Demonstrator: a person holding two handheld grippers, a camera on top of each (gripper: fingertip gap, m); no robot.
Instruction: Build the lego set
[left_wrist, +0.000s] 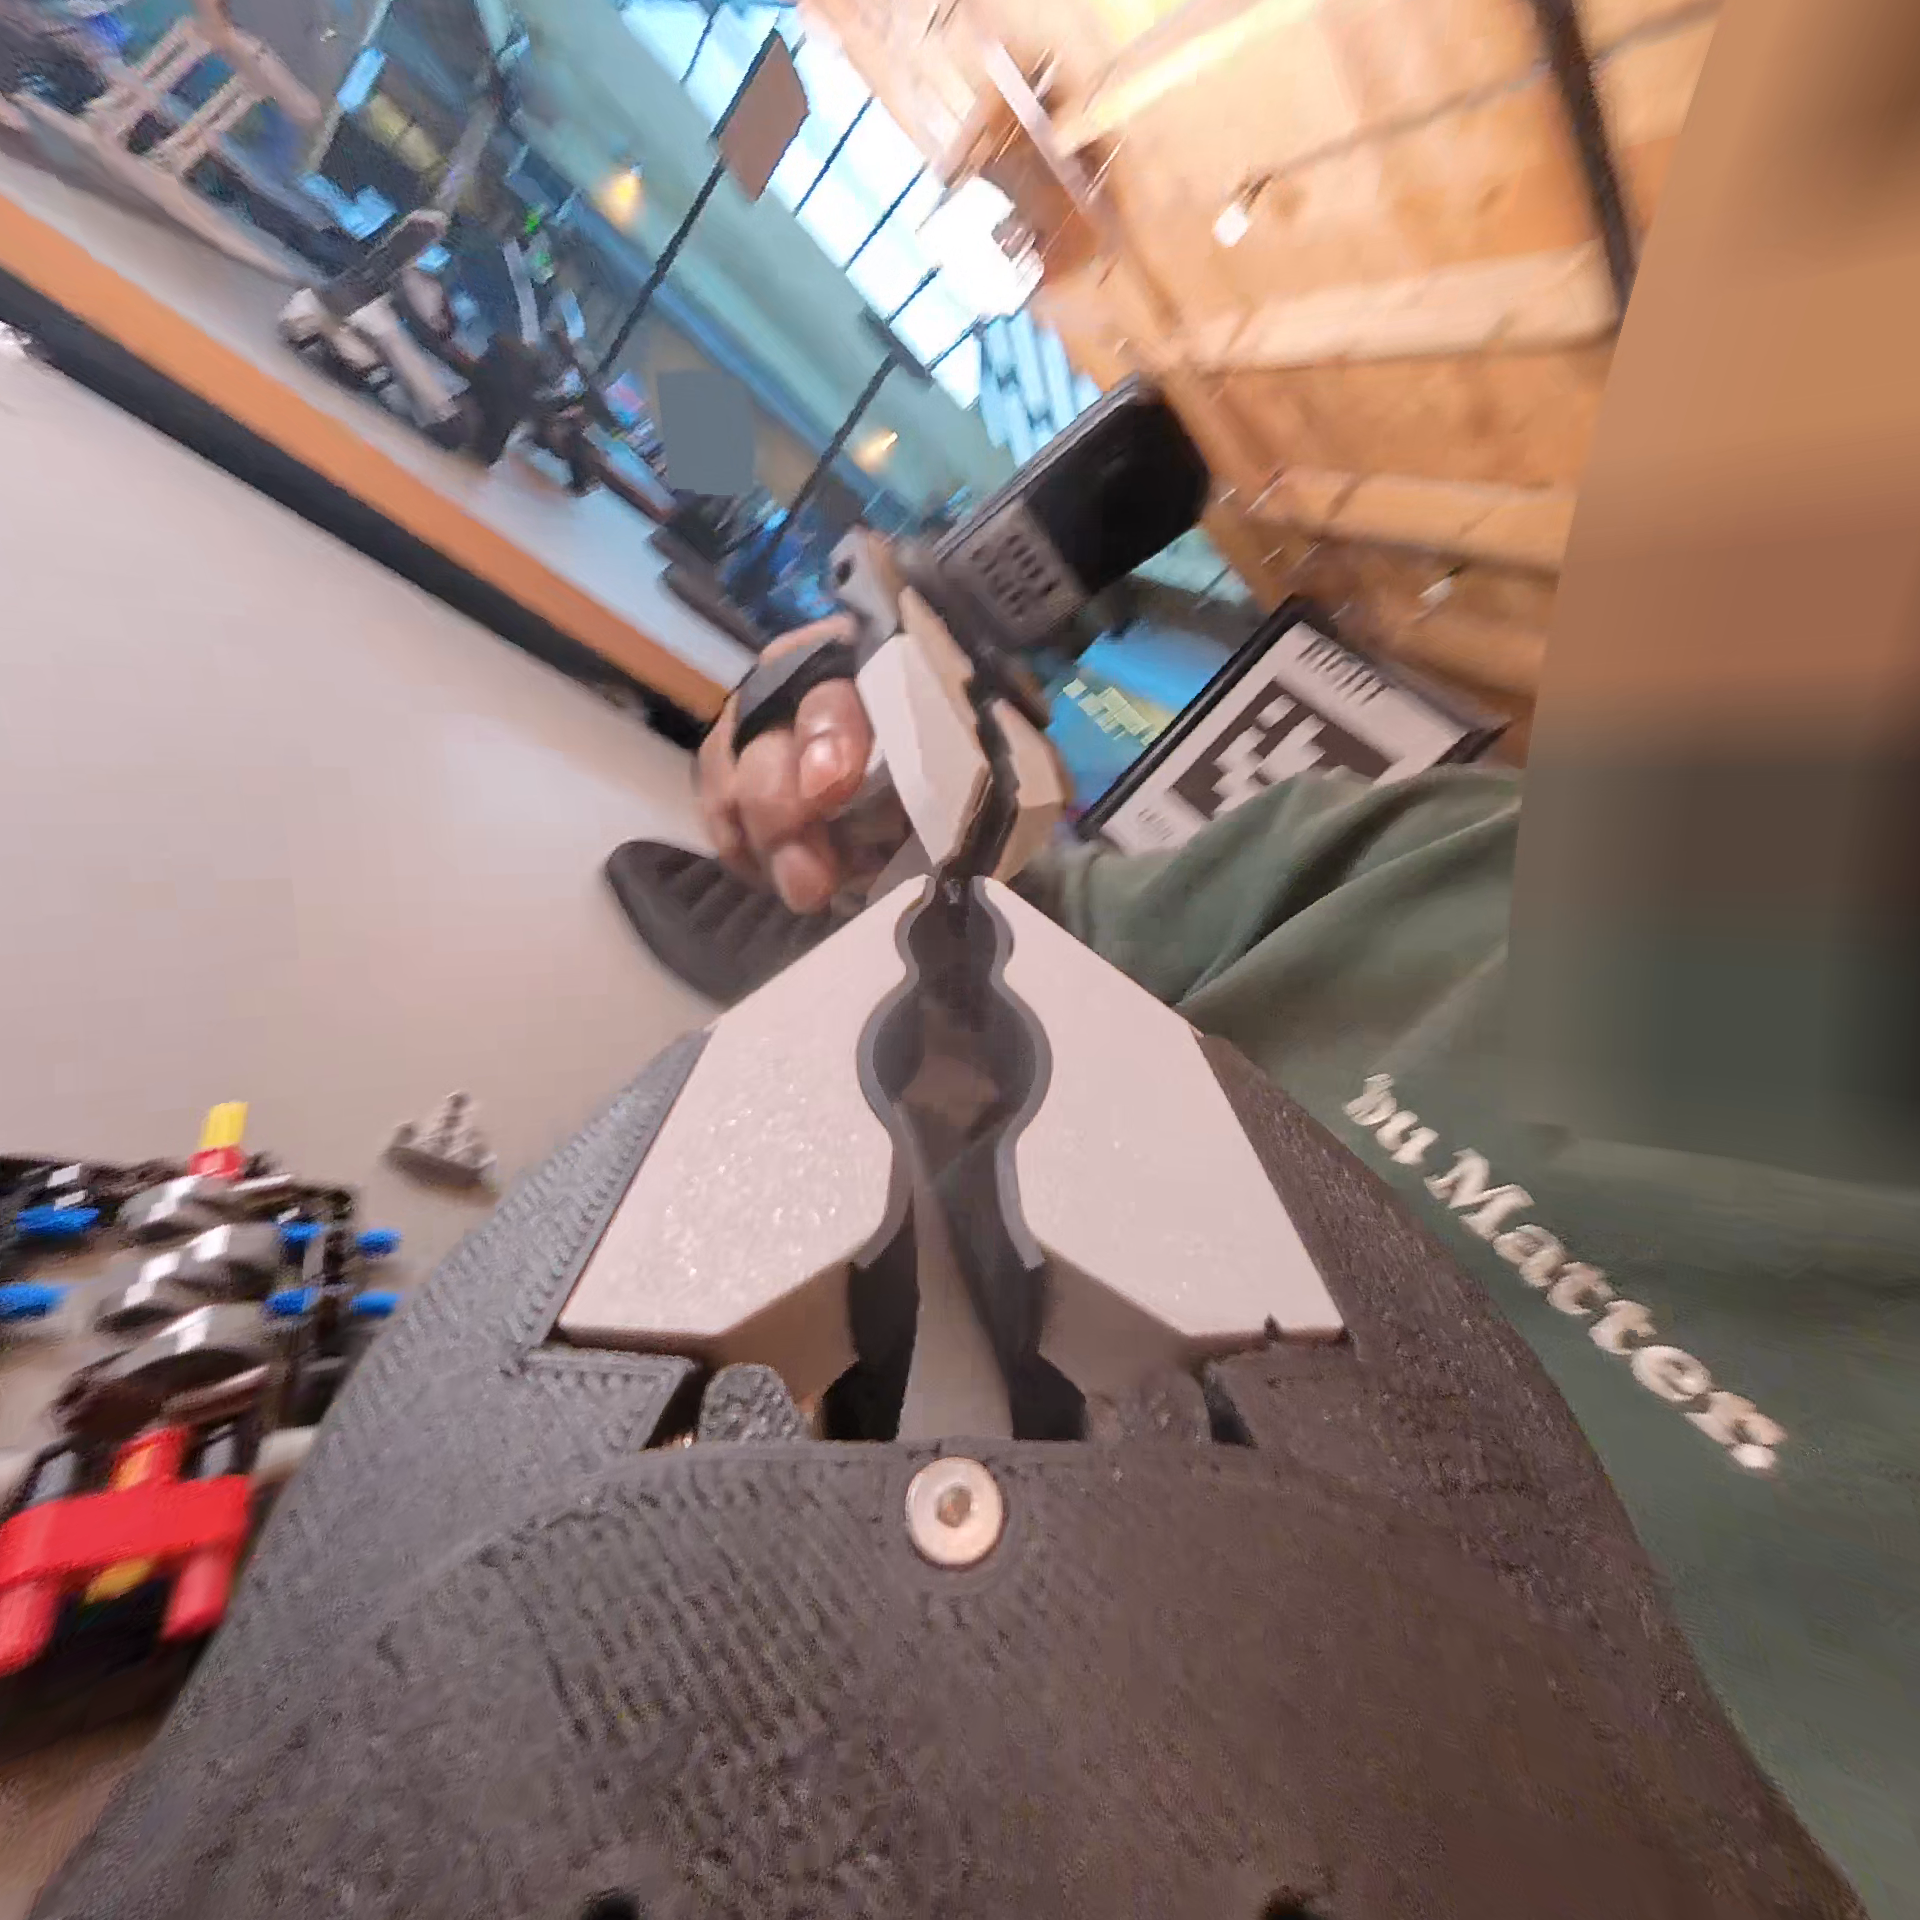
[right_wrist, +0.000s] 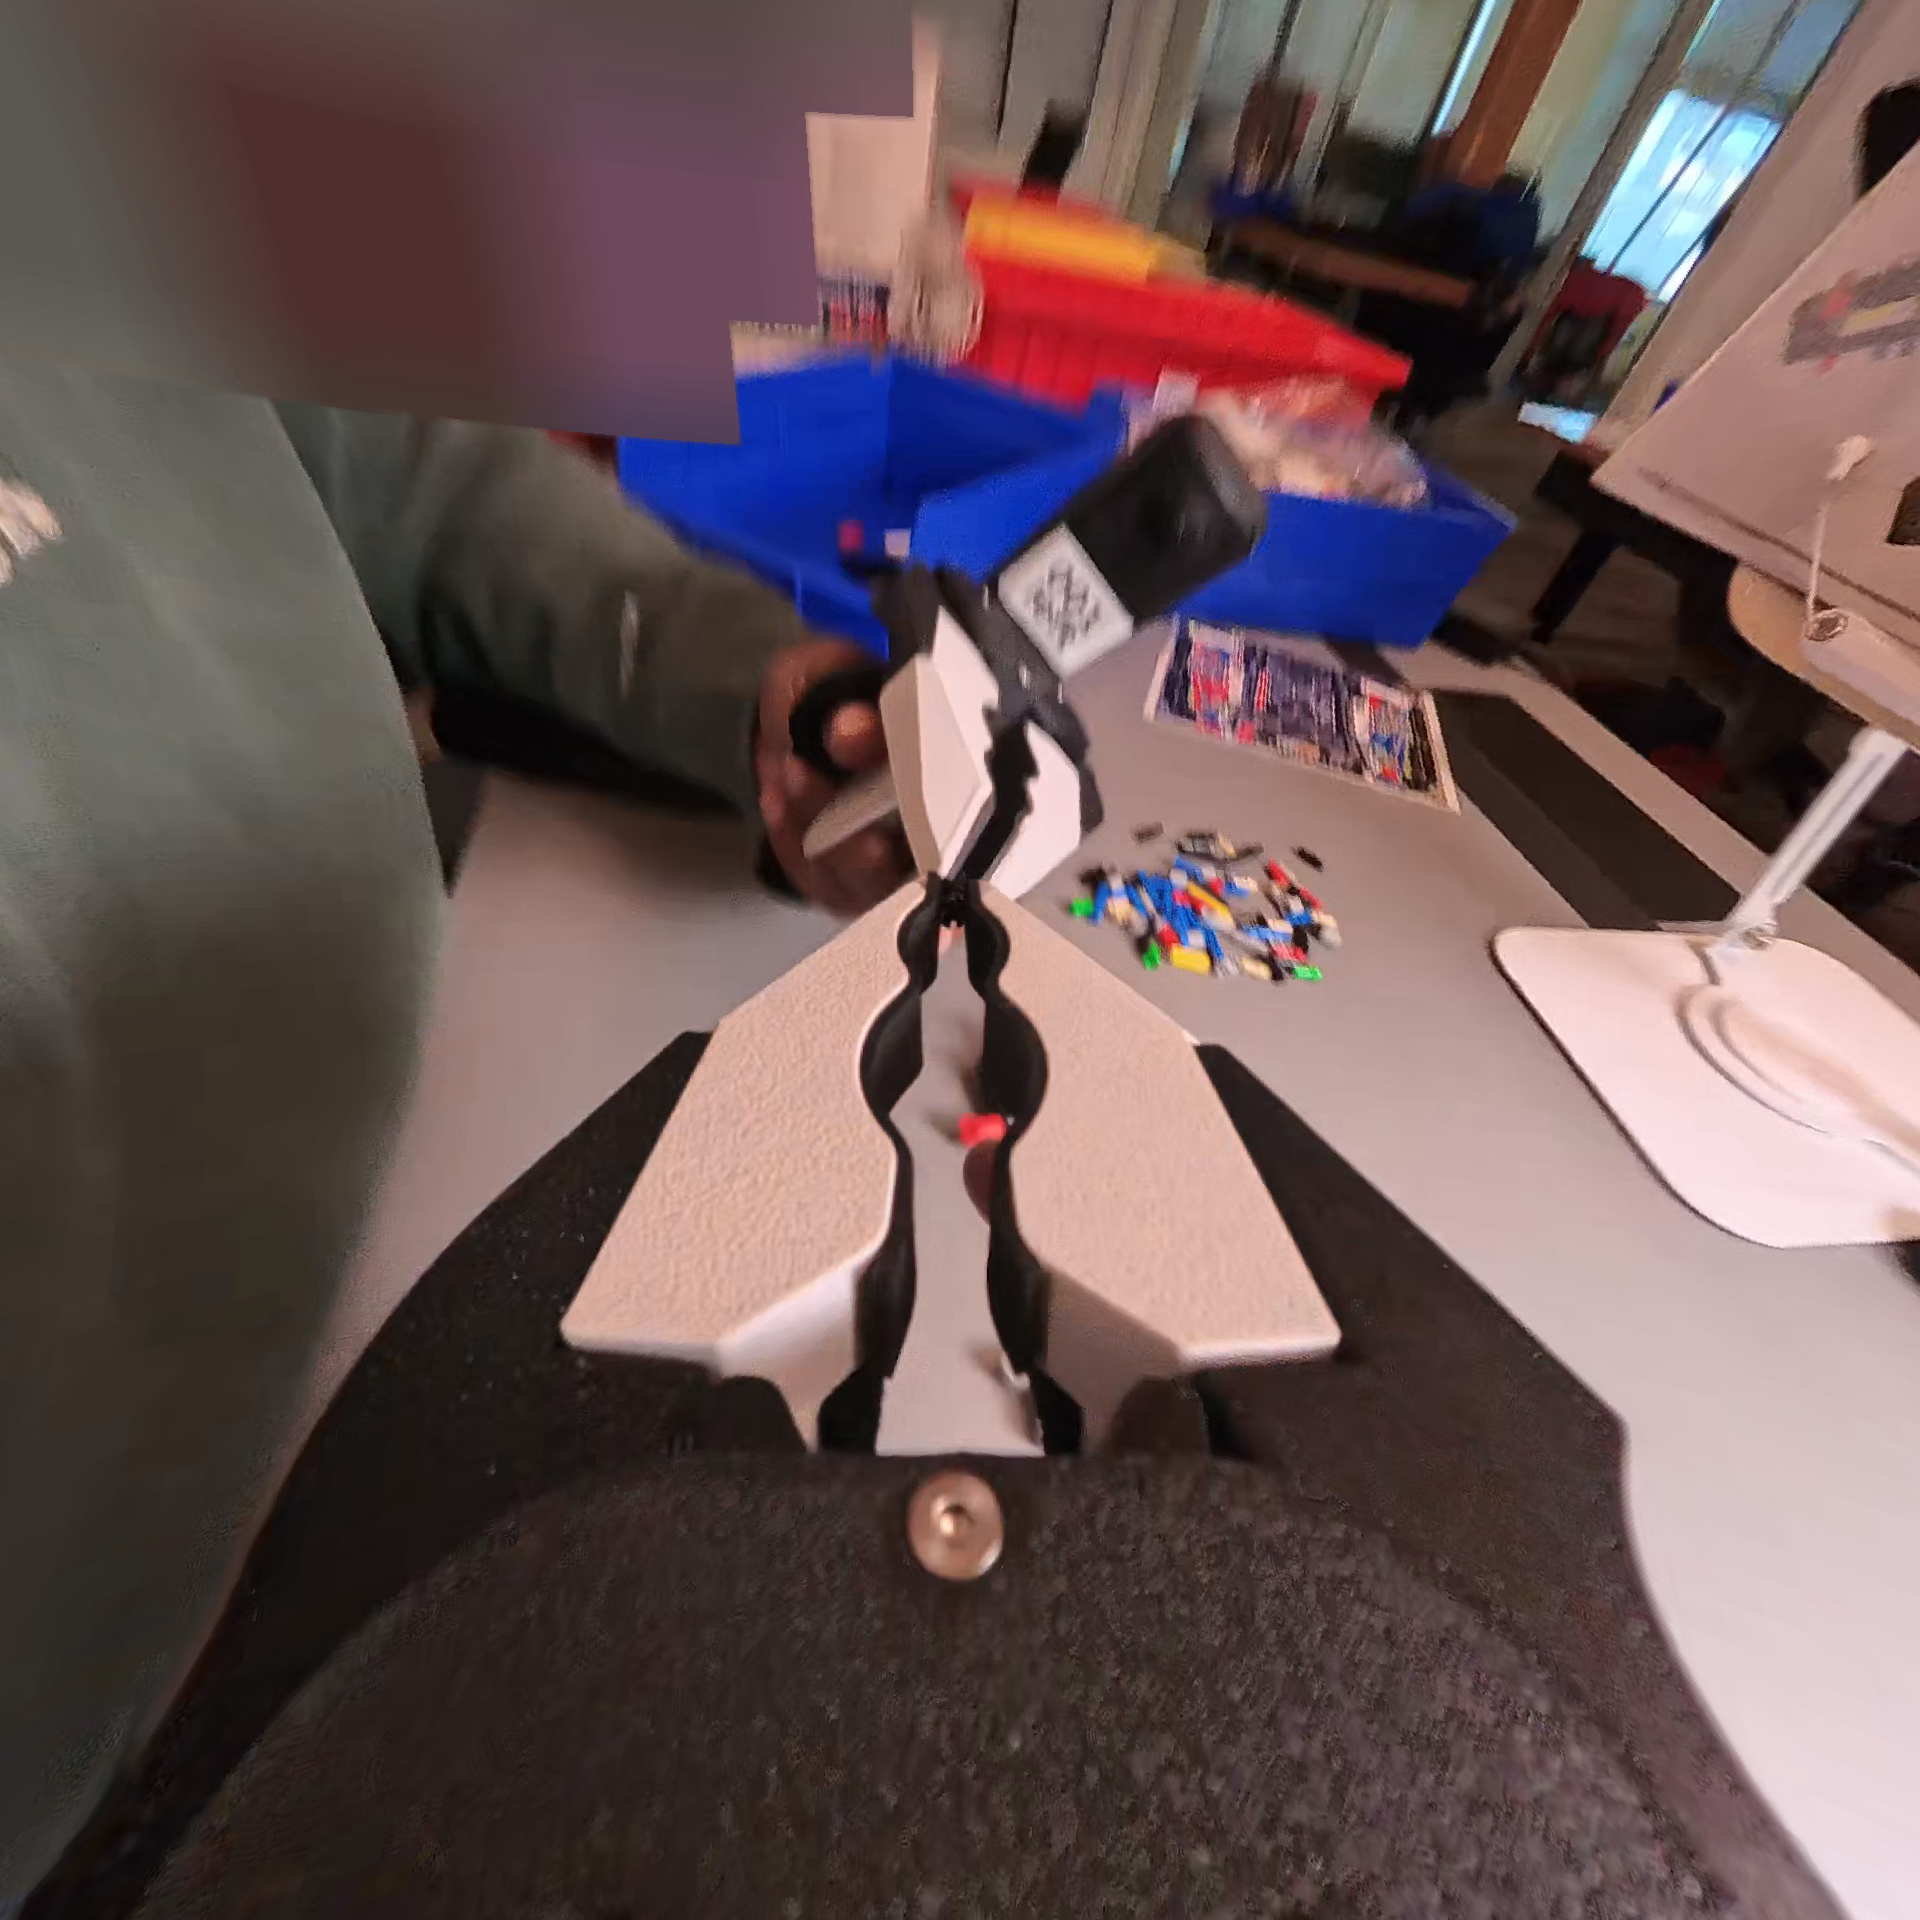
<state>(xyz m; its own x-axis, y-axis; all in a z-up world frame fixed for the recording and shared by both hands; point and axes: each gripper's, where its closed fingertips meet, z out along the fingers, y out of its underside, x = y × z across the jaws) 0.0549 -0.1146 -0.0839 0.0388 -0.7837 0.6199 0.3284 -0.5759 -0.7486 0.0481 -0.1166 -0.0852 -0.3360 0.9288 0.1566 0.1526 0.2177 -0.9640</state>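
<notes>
My left gripper (left_wrist: 951, 896) and right gripper (right_wrist: 951, 899) are raised above the grey table and meet tip to tip, both shut. A tiny black lego piece (left_wrist: 956, 883) is pinched where the tips meet, and it also shows in the right wrist view (right_wrist: 949, 891). Which gripper carries it I cannot tell. The right gripper (left_wrist: 966, 847) shows in the left wrist view with a hand on it. The left gripper (right_wrist: 961, 862) shows in the right wrist view. A partly built black, grey, blue and red lego model (left_wrist: 177, 1309) lies on the table at lower left.
A pile of loose coloured lego pieces (right_wrist: 1205, 925) lies on the table (right_wrist: 1455, 1299), with a small red piece (right_wrist: 982, 1127) nearer. An instruction booklet (right_wrist: 1299, 707), blue bins (right_wrist: 935, 457), a red bin (right_wrist: 1195, 312) and a white stand base (right_wrist: 1714, 1070) are around. A small grey piece (left_wrist: 442, 1143) lies near the model. My left and right fingertips are right by each other.
</notes>
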